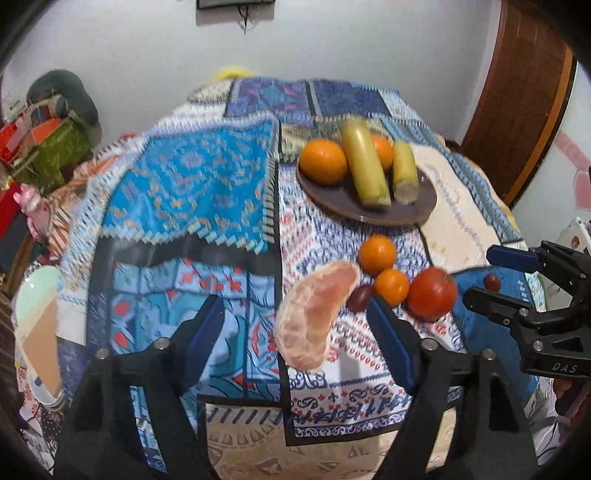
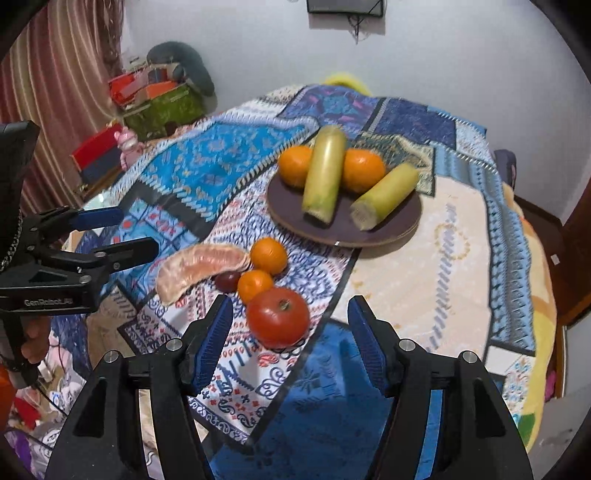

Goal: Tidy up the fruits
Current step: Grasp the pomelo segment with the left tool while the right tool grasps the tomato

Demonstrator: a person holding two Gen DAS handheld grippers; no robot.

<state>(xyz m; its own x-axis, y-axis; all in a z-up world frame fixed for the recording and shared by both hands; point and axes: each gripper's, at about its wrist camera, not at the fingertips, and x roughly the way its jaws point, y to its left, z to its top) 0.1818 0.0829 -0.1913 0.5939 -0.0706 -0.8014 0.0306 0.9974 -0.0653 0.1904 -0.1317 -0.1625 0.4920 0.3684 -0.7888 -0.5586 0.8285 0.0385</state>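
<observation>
A patchwork cloth (image 2: 229, 173) in blues, whites and cream covers the table, rumpled into folds on the far side of both grippers; past it rise a pale wall and, to the left, a heap of boxes and bags (image 2: 155, 92) beside a striped curtain (image 2: 55, 74). A dark frame (image 2: 343, 5) on the wall is cut off by the top edge, and a brown door (image 1: 524, 103) shows only in part at the right of the left wrist view. The cloth is smeared by blur in the left view, so its patterns are hard to read there. The left gripper (image 1: 295, 325) has its blue pads apart with nothing pressed between them; a peeled citrus segment (image 1: 314, 317), pale pink and curved, lies on the cloth just ahead between its fingers, whether touching a pad I cannot tell. The right gripper (image 2: 290, 332) is likewise spread, and a red tomato (image 2: 277, 317) sits on the cloth just ahead of its fingertips, clear of both pads. Just beyond the tomato lie two small oranges (image 2: 268, 255), touching or nearly so, and a dark grape (image 2: 227, 281) beside the segment. Another grape (image 1: 492, 281) shows near the right gripper in the left view. Farther off a round brown plate (image 2: 399, 225) holds two more oranges (image 2: 364, 175) and two yellow-green bananas (image 2: 325, 177) with cut ends facing the grippers.
</observation>
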